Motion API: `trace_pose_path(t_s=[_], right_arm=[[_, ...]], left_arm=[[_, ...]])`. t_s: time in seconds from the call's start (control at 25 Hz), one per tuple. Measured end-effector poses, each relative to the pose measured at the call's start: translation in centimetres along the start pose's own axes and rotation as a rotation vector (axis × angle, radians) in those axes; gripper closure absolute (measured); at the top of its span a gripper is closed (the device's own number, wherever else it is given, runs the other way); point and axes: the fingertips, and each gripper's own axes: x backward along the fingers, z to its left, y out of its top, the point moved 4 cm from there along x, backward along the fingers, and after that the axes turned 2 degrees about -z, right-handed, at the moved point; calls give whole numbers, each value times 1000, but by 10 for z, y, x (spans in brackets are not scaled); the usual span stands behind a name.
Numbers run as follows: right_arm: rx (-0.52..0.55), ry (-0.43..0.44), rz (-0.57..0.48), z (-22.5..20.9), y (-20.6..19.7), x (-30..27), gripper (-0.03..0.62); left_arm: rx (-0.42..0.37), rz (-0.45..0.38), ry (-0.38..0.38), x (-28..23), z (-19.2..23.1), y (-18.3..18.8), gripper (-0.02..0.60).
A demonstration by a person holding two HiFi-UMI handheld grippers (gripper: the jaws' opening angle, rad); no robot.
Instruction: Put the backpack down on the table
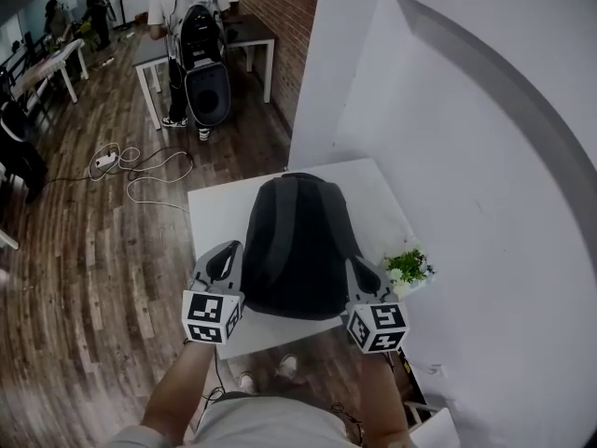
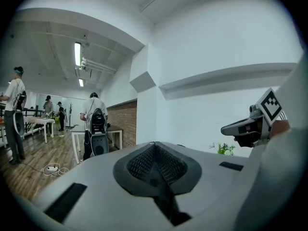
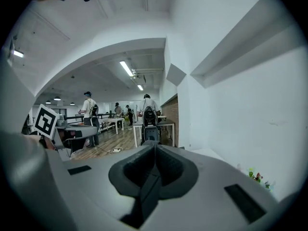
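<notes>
A dark grey backpack (image 1: 298, 245) lies flat on the small white table (image 1: 216, 205), its near end toward me. My left gripper (image 1: 227, 256) is at the backpack's near left corner and my right gripper (image 1: 363, 274) at its near right corner. In the left gripper view the left gripper (image 2: 154, 146) has its jaws pressed together with nothing between them, and the right gripper (image 2: 246, 128) shows off to the side. In the right gripper view the right gripper (image 3: 155, 146) is shut and empty too. The backpack is hidden below the jaws in both gripper views.
A small potted plant (image 1: 409, 269) stands at the table's right edge by the white wall (image 1: 485, 157). A person with a backpack (image 1: 198, 35) stands at another table farther off. A power strip and cables (image 1: 121, 161) lie on the wooden floor to the left.
</notes>
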Motion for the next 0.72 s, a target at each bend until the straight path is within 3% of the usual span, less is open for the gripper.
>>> trace_pose_path(t_s=[0.44,0.72], right_arm=[[64,59,-103,60,46,61,551],[108,78,-162,79,71,89,551]], left_arm=[[-36,-153,-50,70,-3,63,563],[-77,-189,-96,104,-19,81,563]])
